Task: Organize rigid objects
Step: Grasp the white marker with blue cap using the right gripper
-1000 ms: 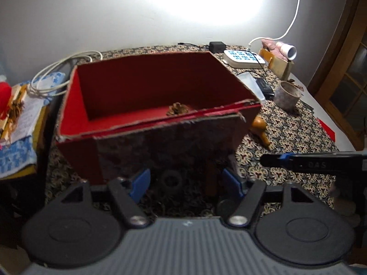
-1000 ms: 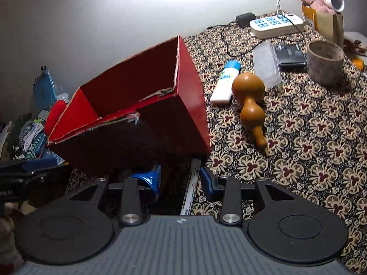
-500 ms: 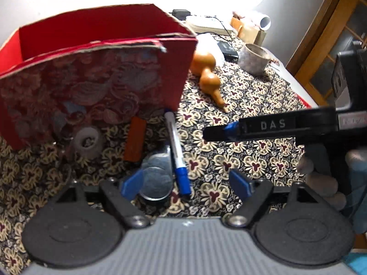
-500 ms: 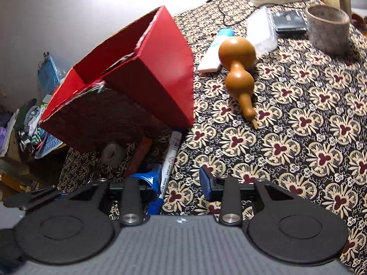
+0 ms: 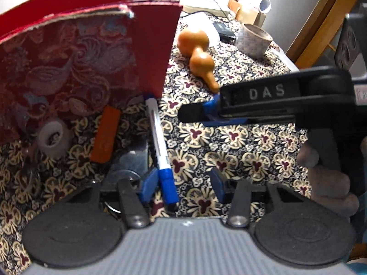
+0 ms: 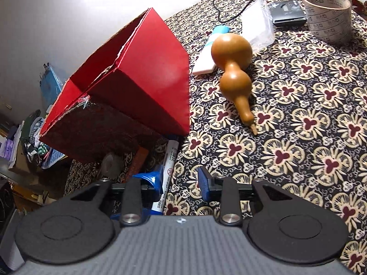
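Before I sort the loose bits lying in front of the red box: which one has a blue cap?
The white marker, lying beside the orange eraser-like block; its blue cap points toward the camera. The tape roll has none.

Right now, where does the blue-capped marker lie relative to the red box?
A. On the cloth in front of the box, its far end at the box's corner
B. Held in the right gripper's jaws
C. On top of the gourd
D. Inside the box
A: the marker lies flat on the patterned cloth, its far end at the near corner of the red box.
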Available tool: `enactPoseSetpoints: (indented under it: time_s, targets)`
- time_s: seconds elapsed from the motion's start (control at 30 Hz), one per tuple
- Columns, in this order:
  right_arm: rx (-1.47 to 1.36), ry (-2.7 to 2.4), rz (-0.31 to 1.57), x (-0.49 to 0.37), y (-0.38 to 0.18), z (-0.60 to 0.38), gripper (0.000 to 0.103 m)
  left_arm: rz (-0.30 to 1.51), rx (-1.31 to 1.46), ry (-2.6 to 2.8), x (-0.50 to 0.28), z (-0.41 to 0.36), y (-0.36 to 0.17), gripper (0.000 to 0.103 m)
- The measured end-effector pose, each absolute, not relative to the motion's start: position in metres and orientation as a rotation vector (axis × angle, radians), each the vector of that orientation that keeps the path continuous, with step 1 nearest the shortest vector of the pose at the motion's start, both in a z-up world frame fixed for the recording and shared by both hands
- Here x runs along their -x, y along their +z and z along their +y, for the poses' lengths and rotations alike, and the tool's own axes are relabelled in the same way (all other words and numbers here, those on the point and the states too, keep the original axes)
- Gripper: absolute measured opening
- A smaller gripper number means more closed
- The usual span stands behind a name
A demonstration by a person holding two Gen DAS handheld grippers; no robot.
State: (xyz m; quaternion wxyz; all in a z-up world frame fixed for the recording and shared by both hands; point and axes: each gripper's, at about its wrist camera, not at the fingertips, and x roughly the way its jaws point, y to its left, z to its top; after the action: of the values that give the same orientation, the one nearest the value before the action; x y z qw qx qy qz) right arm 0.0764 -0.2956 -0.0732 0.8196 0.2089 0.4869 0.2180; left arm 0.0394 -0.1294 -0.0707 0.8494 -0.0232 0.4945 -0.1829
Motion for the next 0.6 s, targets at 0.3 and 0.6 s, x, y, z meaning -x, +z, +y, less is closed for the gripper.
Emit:
enactPoseSetpoints:
  time_s: [0.3, 0.6]
  targets:
    - [-0.346, 0.478, 1.048, -0.089, -0.078, -0.262, 0.013, 1.035, 0.041, -0.416, -0.060, -0.123, -0.074, 0.043]
    - [-0.276, 0.440, 1.092, -0.100, -0.080, -0.239, 0.009, 1.023, 0.012, -0.441, -0.069, -0.114, -0.073, 0.012]
